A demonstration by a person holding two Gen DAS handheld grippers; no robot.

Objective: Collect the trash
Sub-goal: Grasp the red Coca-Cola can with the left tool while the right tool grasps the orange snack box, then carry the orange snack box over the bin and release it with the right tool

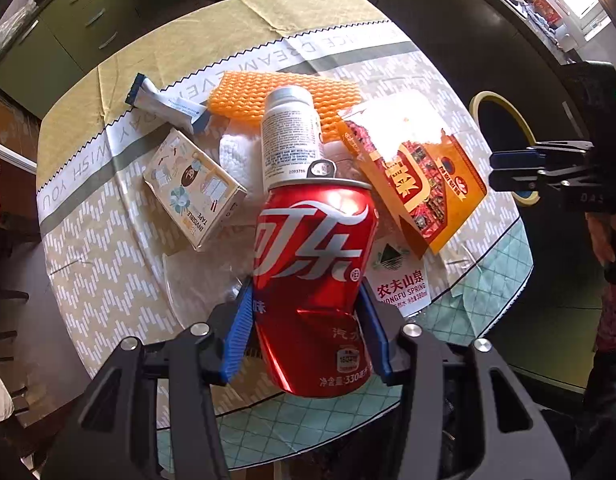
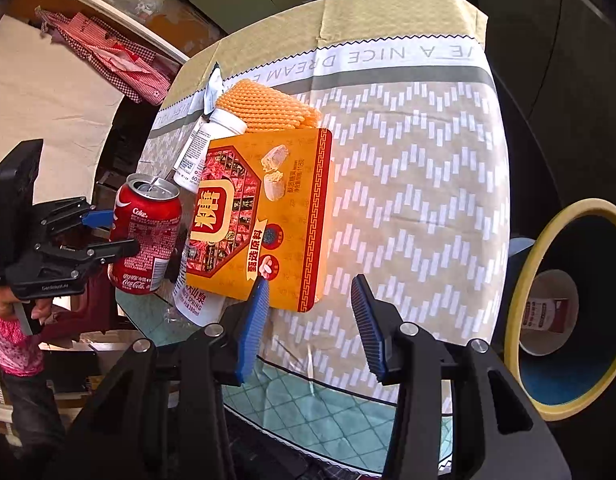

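Observation:
My left gripper (image 1: 306, 308) is shut on a dented red cola can (image 1: 314, 272), held upright above the near table edge; the can also shows in the right wrist view (image 2: 146, 236). Behind it lie a white pill bottle (image 1: 290, 136), an orange snack box (image 1: 420, 184), an orange foam net (image 1: 284, 94), a small tape box (image 1: 194, 188), a white-blue wrapper (image 1: 168, 104) and a crushed water bottle (image 1: 402, 280). My right gripper (image 2: 308, 300) is open and empty over the near edge of the orange snack box (image 2: 268, 216). A bin with a yellow rim (image 2: 568, 312) stands to the right.
The round table has a patterned cloth (image 2: 408, 184) with bare room on its right half. White tissue (image 1: 238, 156) lies under the pill bottle. A paper cup (image 2: 548, 312) lies inside the bin. Green cabinets (image 1: 68, 20) stand behind the table.

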